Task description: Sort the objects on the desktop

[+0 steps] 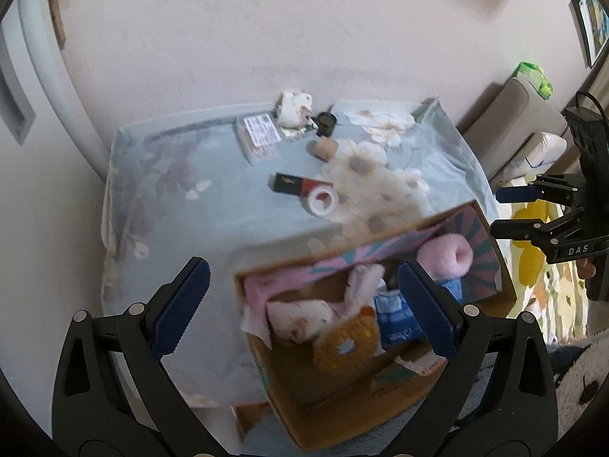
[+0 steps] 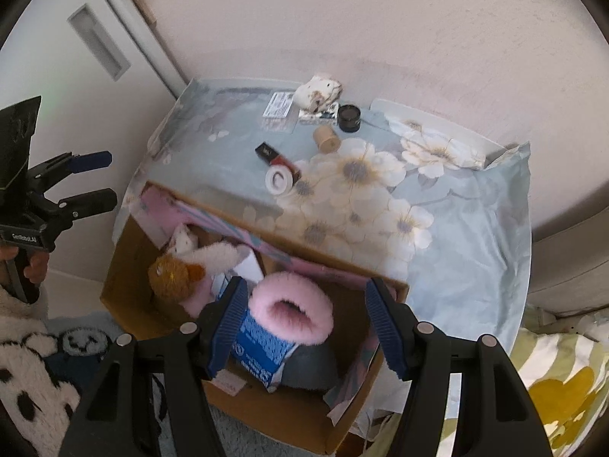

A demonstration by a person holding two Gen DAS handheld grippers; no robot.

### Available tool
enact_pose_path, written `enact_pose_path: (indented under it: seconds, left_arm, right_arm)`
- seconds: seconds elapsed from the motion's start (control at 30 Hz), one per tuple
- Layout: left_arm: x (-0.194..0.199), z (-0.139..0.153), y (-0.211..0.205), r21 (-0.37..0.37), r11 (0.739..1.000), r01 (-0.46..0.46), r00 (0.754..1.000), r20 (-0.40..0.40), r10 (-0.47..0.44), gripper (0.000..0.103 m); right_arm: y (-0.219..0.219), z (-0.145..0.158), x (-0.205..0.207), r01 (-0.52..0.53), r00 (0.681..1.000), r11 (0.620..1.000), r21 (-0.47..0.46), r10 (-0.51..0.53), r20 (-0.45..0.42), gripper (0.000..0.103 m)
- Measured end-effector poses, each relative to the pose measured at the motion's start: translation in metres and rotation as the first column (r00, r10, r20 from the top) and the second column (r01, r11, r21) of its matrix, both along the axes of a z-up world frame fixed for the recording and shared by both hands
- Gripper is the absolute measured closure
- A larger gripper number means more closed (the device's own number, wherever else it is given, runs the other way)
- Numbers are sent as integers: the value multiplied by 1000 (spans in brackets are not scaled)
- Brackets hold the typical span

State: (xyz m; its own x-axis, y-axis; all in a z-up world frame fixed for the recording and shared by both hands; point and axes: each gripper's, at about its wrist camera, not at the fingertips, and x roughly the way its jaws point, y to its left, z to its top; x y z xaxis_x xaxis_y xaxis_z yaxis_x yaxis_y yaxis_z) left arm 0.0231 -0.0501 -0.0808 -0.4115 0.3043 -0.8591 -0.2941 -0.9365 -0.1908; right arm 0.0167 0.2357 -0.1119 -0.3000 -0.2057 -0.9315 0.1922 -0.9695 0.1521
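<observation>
Both claws stand wide with nothing between the pads. The left claw hangs over the near-left part of the cardboard box; the right claw hangs over the box's right half, above the pink fur-lined slipper and a blue printed packet. The box sits against the near edge of the surface, lower than its top, and already holds a brown knitted toy, a white plush piece and folded tissue.

Items not yet sorted lie toward the far edge of the surface: a white tape roll touching a black-and-red tube, a wooden spool, a small black jar, a clear labelled case and a crumpled stained tissue at the far edge.

Procedure, as judged: the step in hand appears to be reaching for the next item. Take the tape roll first, since it is nearest the box. Approach from above, set the pads across its outer wall, and lift it straight up to avoid dragging the tube. Keep the other claw clear of the box opening.

Limits of view: both pictures are motion-blurred. The label text is unreadable. The box floor is hidden under its contents. Whether the jar has a lid cannot be told.
</observation>
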Motion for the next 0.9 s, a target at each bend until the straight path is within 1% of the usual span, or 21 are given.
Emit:
enact_pose_path:
  seconds: [0.1,0.23,0.4,0.53,0.63,0.73,0.77,0.87,0.9]
  left_arm:
    - [-14,4,-6,4,1000,5,1000,-3,-5,4]
    - [-30,9,-13,13,1000,15,1000,-6,-15,4]
    - [-55,12,-19,-5,999,43,999,-19,-43,4]
    - [-82,11,-24,26,998,49,999,-14,-49,4]
    - [-110,1,-23,34,998,59,998,1,-59,4]
    - [-142,-19,-15,46,996,73,997,29,-74,4]
    - [-148,-24,-13,45,996,75,996,36,-77,4]
    - [-173,-49,1,51,994,95,992,74,-99,4]
    - [-182,-61,8,46,993,107,989,94,-111,4]
  right_arm:
    - [0,2,-10,18,1000,1000,3,-18,-3,43]
    - [-2,6,-24,34,999,999,-16,-34,-10,43]
    - [-8,9,-42,34,999,999,0,-34,-22,43]
    - [-7,8,-64,38,999,999,-3,-38,-31,43]
    - [-6,-2,-87,49,999,999,-14,-49,-21,43]
    - [-3,-20,-115,71,997,997,-30,-71,8,43]
    - [-2,-29,-126,83,996,996,-28,-82,23,43]
    - [-3,-53,-153,107,993,994,-21,-105,62,43]
    - [-5,-61,-160,109,991,994,-18,-107,74,43]
